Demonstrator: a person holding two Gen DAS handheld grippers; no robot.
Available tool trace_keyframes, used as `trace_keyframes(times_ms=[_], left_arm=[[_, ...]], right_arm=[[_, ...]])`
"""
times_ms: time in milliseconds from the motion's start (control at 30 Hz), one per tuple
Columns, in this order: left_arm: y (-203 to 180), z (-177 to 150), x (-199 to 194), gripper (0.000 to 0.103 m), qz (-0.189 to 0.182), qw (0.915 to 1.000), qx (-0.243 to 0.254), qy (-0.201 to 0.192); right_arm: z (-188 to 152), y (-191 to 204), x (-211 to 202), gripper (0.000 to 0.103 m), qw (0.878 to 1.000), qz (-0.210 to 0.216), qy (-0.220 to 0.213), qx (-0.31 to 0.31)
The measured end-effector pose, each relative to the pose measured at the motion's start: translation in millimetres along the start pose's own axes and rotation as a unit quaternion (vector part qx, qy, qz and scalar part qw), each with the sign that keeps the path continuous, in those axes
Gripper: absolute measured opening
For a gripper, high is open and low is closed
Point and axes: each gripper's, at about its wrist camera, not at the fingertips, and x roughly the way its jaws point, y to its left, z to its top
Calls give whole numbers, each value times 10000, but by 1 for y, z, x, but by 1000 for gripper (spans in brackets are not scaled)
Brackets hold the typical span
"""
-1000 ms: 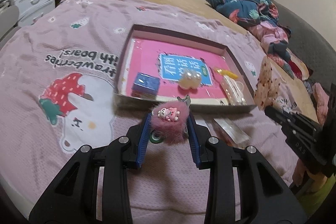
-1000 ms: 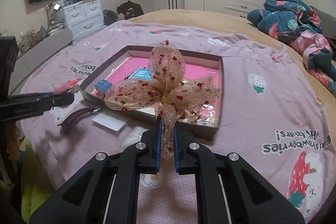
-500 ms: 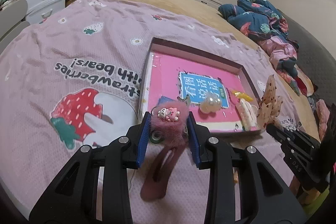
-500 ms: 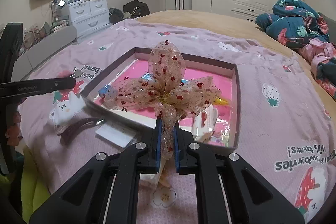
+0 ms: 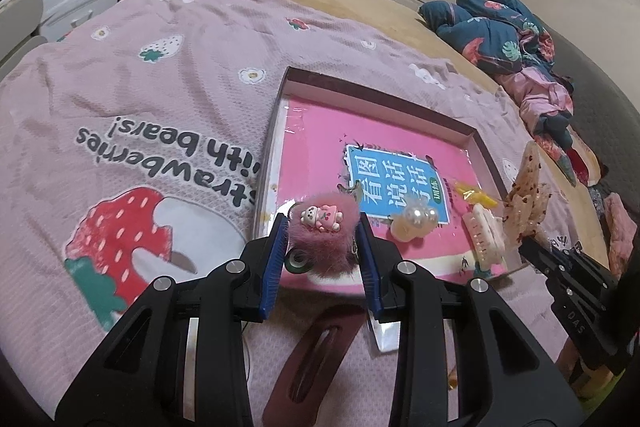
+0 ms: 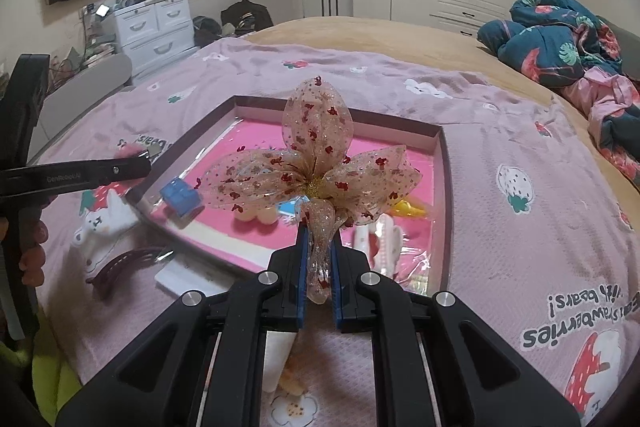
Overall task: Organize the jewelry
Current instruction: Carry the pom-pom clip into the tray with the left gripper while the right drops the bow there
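My left gripper (image 5: pixel 323 227) is shut on a pink fluffy pompom charm (image 5: pixel 325 235) with a small bear figure, held over the near left corner of the shallow box (image 5: pixel 372 91) with a pink book inside. My right gripper (image 6: pixel 319 251) is shut on a sheer beige bow (image 6: pixel 316 167) with red specks, held above the box's (image 6: pixel 442 163) near edge. The box holds a pearl clip (image 5: pixel 412 223), a white claw clip (image 5: pixel 486 235), a yellow piece (image 5: pixel 474 195) and a blue cube (image 6: pixel 181 197). The bow also shows at the right in the left wrist view (image 5: pixel 526 187).
A dark red snap clip (image 5: pixel 316 355) and a clear packet (image 5: pixel 386 339) lie on the pink strawberry blanket (image 5: pixel 140 99) in front of the box. A heap of clothes (image 6: pixel 568 43) lies at the bed's far right. White drawers (image 6: pixel 154 23) stand beyond the bed.
Both grippers have moved forward toward the box. The pompom now hangs over the box's near left corner, and the bow sits closer above its near edge.
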Motion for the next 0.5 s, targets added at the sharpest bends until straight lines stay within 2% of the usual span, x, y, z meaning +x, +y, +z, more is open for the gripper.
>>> trace_keyframes(times_ms=[233, 500], left_arm=[[-10, 14, 19, 26, 14, 9999, 129, 60], [-19, 22, 43, 26, 44, 9996, 181, 223]], right_arm=[[1, -4, 8, 9, 10000, -38, 84, 1], [0, 3, 26, 9, 9992, 38, 391, -103]])
